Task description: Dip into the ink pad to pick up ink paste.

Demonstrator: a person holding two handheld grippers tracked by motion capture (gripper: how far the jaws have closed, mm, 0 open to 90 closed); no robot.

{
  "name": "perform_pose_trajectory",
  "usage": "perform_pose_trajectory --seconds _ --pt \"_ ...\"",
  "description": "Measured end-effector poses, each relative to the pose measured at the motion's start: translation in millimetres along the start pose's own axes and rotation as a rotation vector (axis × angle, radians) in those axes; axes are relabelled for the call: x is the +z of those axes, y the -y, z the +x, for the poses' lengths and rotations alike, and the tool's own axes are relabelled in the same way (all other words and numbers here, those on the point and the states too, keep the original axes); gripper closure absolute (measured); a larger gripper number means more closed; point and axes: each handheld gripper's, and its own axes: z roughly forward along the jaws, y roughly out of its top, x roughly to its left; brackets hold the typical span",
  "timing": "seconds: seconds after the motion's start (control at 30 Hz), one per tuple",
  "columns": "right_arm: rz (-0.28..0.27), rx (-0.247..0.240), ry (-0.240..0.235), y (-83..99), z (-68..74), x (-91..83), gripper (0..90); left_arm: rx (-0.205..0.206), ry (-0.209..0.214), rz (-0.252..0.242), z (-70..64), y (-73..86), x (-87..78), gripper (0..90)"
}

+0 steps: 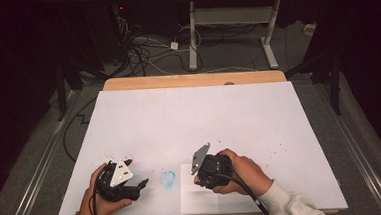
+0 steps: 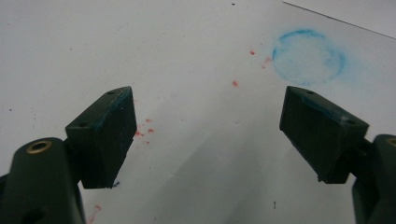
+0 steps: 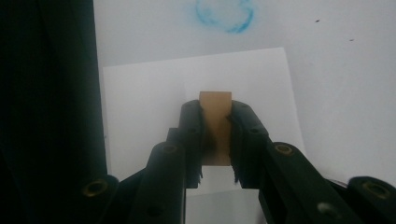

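My right gripper (image 1: 199, 178) (image 3: 215, 106) is shut on a small tan block (image 3: 215, 119), which stands upright between its jaws. It hovers over a small white paper sheet (image 1: 199, 199) (image 3: 149, 102) near the table's front edge. A blue ring-shaped smudge (image 1: 168, 178) (image 2: 308, 56) (image 3: 225, 16) marks the white table cover just left of that sheet. My left gripper (image 1: 142, 183) (image 2: 210, 126) is open and holds nothing, low over the cover to the left of the ring. Blue traces show on its pads (image 2: 322, 130).
The big white cover (image 1: 194, 117) spans the table, with a wooden strip (image 1: 192, 80) bare at the far edge. Red specks (image 2: 142, 133) (image 1: 117, 155) dot the cover near my left gripper. Beyond the table are floor cables (image 1: 145, 50) and a desk frame (image 1: 233, 14).
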Motion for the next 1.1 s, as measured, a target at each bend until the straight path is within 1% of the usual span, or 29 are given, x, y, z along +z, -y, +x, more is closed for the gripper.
perform_pose_trajectory --seconds 0.13,0.2,0.23,0.3,0.37,0.4,0.5,0.53,0.6,0.63,0.97,1.1 --pt "0.042 -0.015 -0.024 -3.1 2.4 10.0 76.4 0.001 -0.003 0.006 -0.1 0.6 -0.7 18.4" --pt "0.07 -0.019 -0.027 -4.1 3.4 16.9 76.4 0.0 -0.006 0.007 0.0 0.9 -0.8 18.4" --pt "0.078 -0.025 -0.029 -4.2 3.9 21.0 76.4 0.012 -0.011 0.002 0.7 0.6 -0.7 18.4" --pt "0.107 -0.034 -0.039 -4.4 4.3 26.6 76.5 0.012 -0.01 0.003 0.5 0.7 -0.6 18.4" --pt "0.124 -0.037 -0.036 -3.8 5.7 32.3 76.4 0.014 -0.01 0.005 0.4 0.7 -0.5 18.4" --pt "0.118 -0.032 -0.04 -3.8 4.9 32.6 76.5 0.012 -0.009 0.005 0.4 0.8 -0.4 18.4" --pt "0.126 -0.032 -0.033 -4.1 6.1 32.8 76.6 0.013 -0.008 0.005 0.2 0.6 -0.1 18.4" --pt "0.126 -0.032 -0.033 -4.0 6.1 33.1 76.6 0.001 -0.003 0.01 -0.9 0.7 0.0 18.4" --pt "0.132 -0.03 -0.042 -3.7 4.9 32.9 76.6 0.004 -0.002 0.008 -1.3 0.3 0.0 18.4" --pt "0.117 -0.025 -0.038 -2.8 5.3 34.1 76.6 0.005 -0.003 0.009 -1.3 0.1 0.1 18.4" --pt "0.118 -0.02 -0.023 -2.3 7.6 35.2 76.6 0.008 0.002 0.008 -2.0 -1.2 1.1 18.4" --pt "0.113 -0.013 -0.029 -1.1 6.9 35.3 76.6 0.012 0.002 0.01 -2.1 -1.6 1.5 18.4"
